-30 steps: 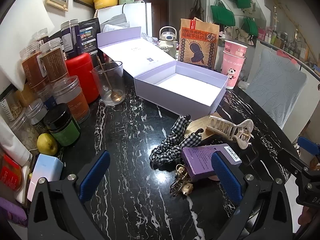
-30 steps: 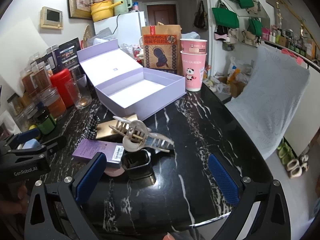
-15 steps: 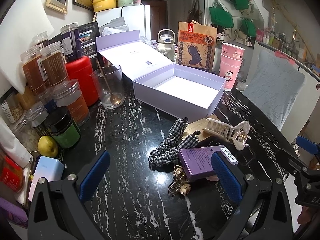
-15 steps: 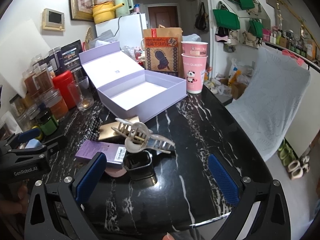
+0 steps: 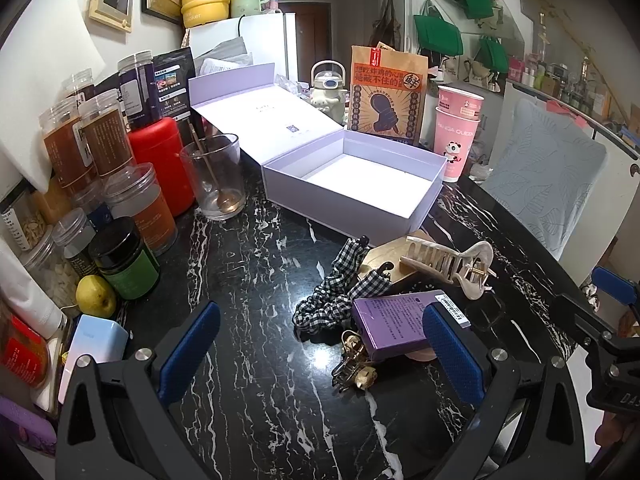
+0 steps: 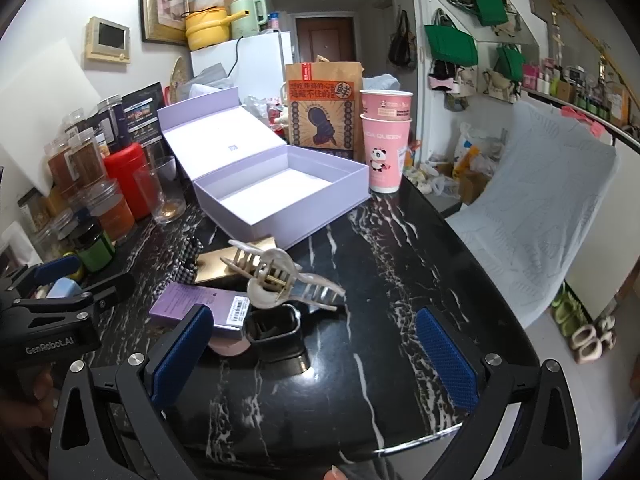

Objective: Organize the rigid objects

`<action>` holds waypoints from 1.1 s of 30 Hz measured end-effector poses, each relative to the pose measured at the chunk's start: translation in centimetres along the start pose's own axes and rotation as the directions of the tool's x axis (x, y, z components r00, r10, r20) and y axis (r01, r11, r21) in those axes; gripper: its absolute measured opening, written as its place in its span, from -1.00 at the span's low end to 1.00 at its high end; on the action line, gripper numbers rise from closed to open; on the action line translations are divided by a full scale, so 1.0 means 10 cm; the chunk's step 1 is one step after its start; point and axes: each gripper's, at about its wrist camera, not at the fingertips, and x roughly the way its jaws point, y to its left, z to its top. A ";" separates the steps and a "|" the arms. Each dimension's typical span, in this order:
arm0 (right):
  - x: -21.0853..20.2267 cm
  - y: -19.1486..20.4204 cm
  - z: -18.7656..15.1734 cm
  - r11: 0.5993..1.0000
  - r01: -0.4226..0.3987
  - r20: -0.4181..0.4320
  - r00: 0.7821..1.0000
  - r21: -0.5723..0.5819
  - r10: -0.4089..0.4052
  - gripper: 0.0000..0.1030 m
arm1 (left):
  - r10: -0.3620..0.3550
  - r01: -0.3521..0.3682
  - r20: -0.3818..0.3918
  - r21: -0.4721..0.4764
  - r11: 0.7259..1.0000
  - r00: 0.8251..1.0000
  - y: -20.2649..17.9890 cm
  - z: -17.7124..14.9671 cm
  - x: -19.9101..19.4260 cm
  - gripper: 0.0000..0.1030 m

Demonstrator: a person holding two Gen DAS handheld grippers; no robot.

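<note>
You face a black marble table (image 6: 400, 280) with white veins. Far behind it stand a white fridge (image 6: 256, 64) and a brown door (image 6: 325, 42); green bags (image 6: 450, 46) hang on the right wall.

The left gripper (image 5: 320, 350) has thick black plastic arms with round silver screws. Its two fingers (image 5: 452, 350) wear bumpy blue pads. The right gripper (image 6: 314, 354) looks the same, black with blue pads. One black body shows white letters, "GenRobot.AI". A bit of bare skin shows below it.
</note>
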 end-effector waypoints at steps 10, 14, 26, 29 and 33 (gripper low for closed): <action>0.00 0.00 0.00 1.000 -0.003 0.000 1.000 0.001 0.003 1.00 | -0.003 0.003 0.000 0.006 1.000 1.000 -0.02 -0.01 -0.02 1.00; -0.02 0.01 0.00 1.000 -0.007 0.004 1.000 0.002 0.007 1.00 | -0.003 0.003 0.000 0.006 1.000 1.000 -0.02 -0.01 -0.02 1.00; -0.02 0.01 -0.01 1.000 -0.012 0.002 1.000 0.000 0.012 1.00 | -0.002 0.002 0.000 0.007 1.000 1.000 -0.03 -0.02 -0.03 1.00; -0.01 0.02 -0.02 1.000 -0.013 0.000 1.000 -0.001 0.013 1.00 | -0.004 0.004 -0.001 0.007 1.000 1.000 -0.03 -0.03 -0.04 1.00; 0.00 0.03 -0.04 1.000 -0.022 0.000 1.000 -0.020 0.022 1.00 | -0.005 0.005 -0.006 0.011 1.000 1.000 -0.05 -0.06 -0.05 1.00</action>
